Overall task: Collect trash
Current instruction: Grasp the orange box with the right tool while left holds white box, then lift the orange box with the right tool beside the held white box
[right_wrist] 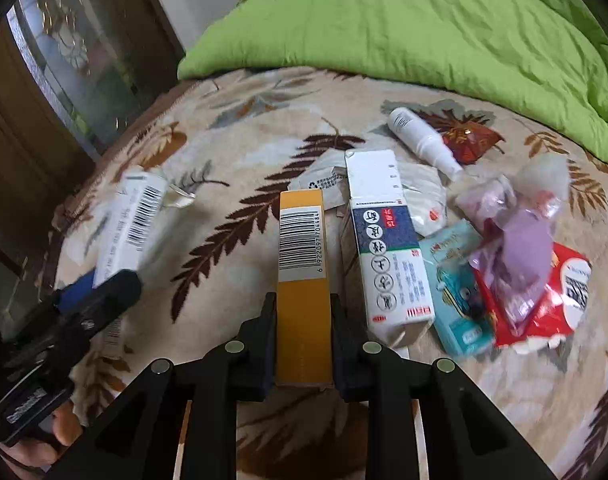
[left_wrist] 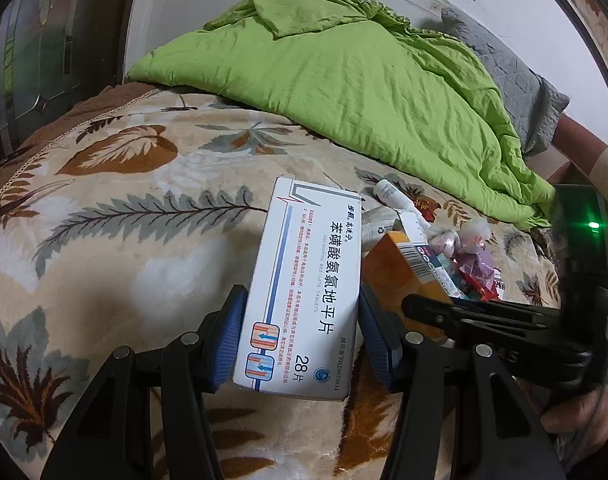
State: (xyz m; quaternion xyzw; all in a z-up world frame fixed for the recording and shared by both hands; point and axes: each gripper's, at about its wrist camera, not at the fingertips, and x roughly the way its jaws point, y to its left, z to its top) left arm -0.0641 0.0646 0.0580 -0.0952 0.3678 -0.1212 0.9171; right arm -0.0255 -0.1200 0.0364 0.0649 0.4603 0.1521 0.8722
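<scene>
Left hand-held gripper (left_wrist: 300, 320): clamps white tablet box (left_wrist: 304, 280). Right hand-held gripper (right_wrist: 304, 344): clamps orange carton (right_wrist: 302, 280); wrappers (right_wrist: 531, 264) right, on bed (right_wrist: 232, 128).

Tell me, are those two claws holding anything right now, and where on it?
Yes. The left gripper clamps a white tablet box across its long sides near the lower end. The right gripper pinches an orange box across its narrow sides, near its near end.

— What sort of room is it?
— A bedroom. The bed (left_wrist: 116, 208) has a beige blanket printed with brown and grey leaves, and a rumpled green quilt (left_wrist: 343, 80) lies across its far side.
— And around it?
— A dark wooden door with patterned glass (left_wrist: 36, 40) on the left, a pale wall (left_wrist: 192, 0) behind, a grey pillow (left_wrist: 515, 76) far right.
</scene>
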